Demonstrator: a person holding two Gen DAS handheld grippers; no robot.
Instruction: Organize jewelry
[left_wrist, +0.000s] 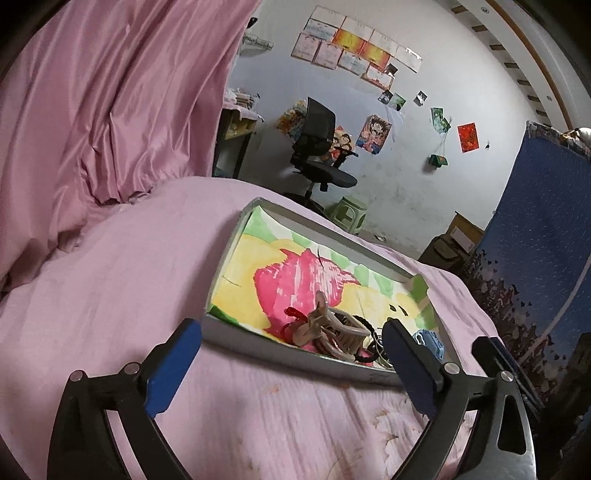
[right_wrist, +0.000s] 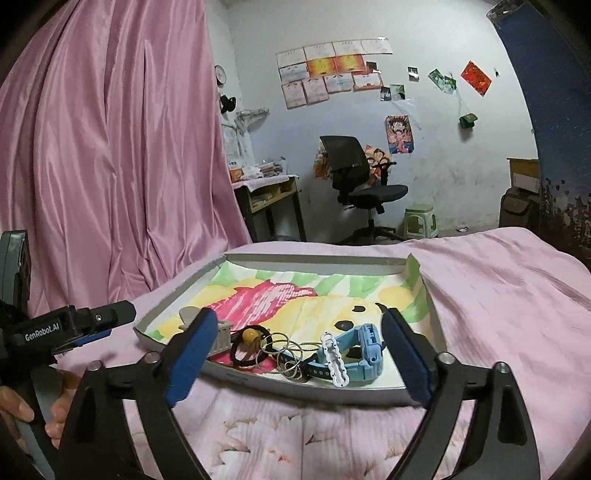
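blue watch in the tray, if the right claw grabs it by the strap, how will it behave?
The blue watch would probably flop: its strap lies curved and looks like soft rubber. The chunky case likely hangs lower than the strap. Thin metal rings overlap the strap end, so they may snag and drag along.

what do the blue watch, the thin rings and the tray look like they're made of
Blue watch: matte plastic or rubber, judging by its chunky moulded strap. Thin rings: probably metal wire, fine and glinting. Tray: likely cardboard, grey outside, its corner flap folded; a painted paper sheet lines it.
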